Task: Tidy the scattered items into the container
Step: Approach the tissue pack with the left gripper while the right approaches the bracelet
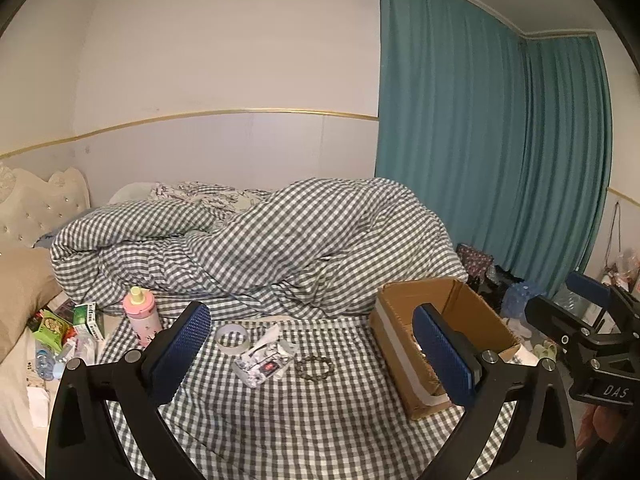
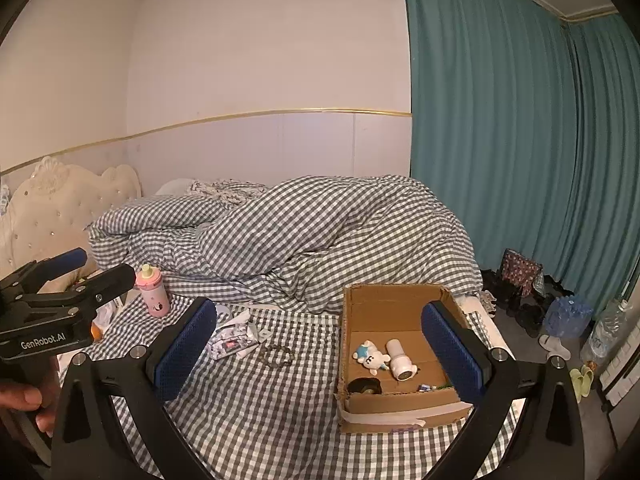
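A cardboard box [image 1: 448, 300] [image 2: 384, 304] stands on the checked bed sheet at the right. In the right wrist view it holds a white bear toy [image 2: 371, 357], a white cylinder [image 2: 400, 359] and a dark round thing [image 2: 364, 386]. On the sheet lie a tape roll [image 1: 233, 338], a crumpled tissue pack [image 1: 264, 360] [image 2: 232, 340], a bead bracelet [image 1: 315, 367] [image 2: 276, 354] and a pink bottle [image 1: 142, 316] [image 2: 153, 292]. My left gripper [image 1: 316, 354] is open and empty above the sheet. My right gripper [image 2: 320, 350] is open and empty, beside the box.
A heaped checked duvet [image 1: 260, 248] fills the back of the bed. Green boxes and small clutter [image 1: 60, 328] lie at the bed's left side. A teal curtain [image 1: 480, 140], bags, shoes and water bottles [image 2: 568, 316] are on the floor at right.
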Tool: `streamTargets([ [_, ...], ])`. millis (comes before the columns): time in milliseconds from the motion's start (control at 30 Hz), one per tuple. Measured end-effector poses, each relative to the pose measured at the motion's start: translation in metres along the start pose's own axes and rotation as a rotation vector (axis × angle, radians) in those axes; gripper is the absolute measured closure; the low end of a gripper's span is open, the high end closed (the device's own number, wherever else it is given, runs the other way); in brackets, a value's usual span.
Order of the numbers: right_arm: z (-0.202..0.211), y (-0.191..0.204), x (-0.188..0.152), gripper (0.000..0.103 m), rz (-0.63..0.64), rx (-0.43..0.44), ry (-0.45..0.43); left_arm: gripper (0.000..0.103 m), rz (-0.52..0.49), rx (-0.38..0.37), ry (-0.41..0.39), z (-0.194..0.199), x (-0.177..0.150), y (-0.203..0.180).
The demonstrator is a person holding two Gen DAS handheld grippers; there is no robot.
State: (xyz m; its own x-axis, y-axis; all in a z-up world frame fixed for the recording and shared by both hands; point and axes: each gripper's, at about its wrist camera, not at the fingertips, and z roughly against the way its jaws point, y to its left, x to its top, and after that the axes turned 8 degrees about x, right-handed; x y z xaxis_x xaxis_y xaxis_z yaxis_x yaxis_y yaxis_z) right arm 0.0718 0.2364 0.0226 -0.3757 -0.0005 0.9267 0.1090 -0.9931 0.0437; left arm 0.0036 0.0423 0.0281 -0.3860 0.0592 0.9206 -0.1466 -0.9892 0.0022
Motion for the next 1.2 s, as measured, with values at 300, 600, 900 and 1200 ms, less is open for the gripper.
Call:
streamTargets([
  [300,-0.019,0.016,-0.002,0.000,0.025,0.015,0.025,0.000,0.014,0.032,0.017,-0.010,-0.005,0.018],
  [600,-0.039,0.029,-0.006,0.000,0.043,0.048,0.052,0.000,0.033,0.055,0.044,-0.025,-0.012,0.035],
  [900,-0.068,0.037,-0.010,0.000,0.051,0.065,0.089,0.000,0.043,0.072,0.079,-0.047,-0.020,0.044],
  [1200,-0.097,0.041,-0.017,0.000,0.060,0.094,0.124,0.000,0.057,0.093,0.118,-0.073,-0.029,0.054],
])
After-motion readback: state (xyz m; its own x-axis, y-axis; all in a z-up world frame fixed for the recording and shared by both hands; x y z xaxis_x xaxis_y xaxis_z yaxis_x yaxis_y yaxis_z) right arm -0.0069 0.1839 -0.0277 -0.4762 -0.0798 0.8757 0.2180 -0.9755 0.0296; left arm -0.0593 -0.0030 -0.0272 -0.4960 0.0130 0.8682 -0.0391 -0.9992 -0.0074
